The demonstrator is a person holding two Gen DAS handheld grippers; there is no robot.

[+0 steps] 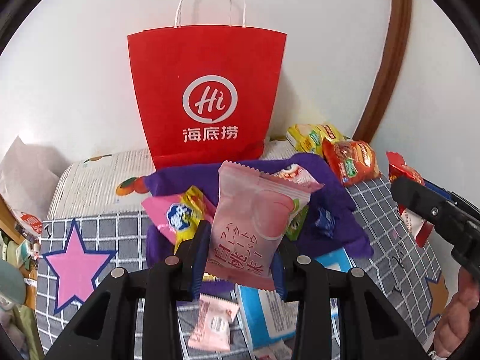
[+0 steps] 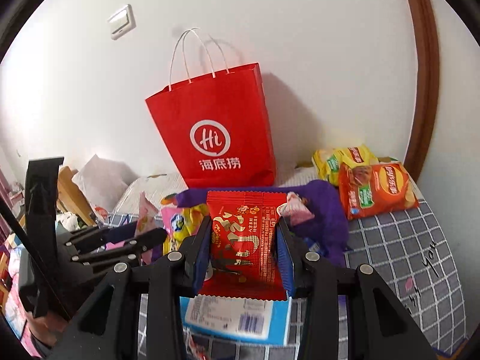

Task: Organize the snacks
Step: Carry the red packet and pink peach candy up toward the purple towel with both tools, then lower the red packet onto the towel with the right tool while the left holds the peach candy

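Observation:
My left gripper (image 1: pixel 241 258) is shut on a pale pink peach snack packet (image 1: pixel 255 225), held up above the bed. My right gripper (image 2: pixel 243 249) is shut on a red snack packet (image 2: pixel 244 237) with gold lettering, also lifted. A red paper bag (image 1: pixel 207 90) with white handles stands upright against the wall behind both; the same red paper bag (image 2: pixel 216 132) sits centre in the right wrist view. The right gripper (image 1: pixel 435 210) shows at the right edge of the left wrist view. The left gripper (image 2: pixel 126 240) shows at the left of the right wrist view.
A purple cloth (image 1: pixel 324 198) lies on the checked bedspread (image 1: pixel 114 234) with more snacks: a pink-yellow packet (image 1: pixel 177 216), a small pink packet (image 1: pixel 213 324), a blue-white box (image 2: pixel 237 318), and yellow (image 2: pixel 345 159) and orange (image 2: pixel 375 189) chip bags by the wall.

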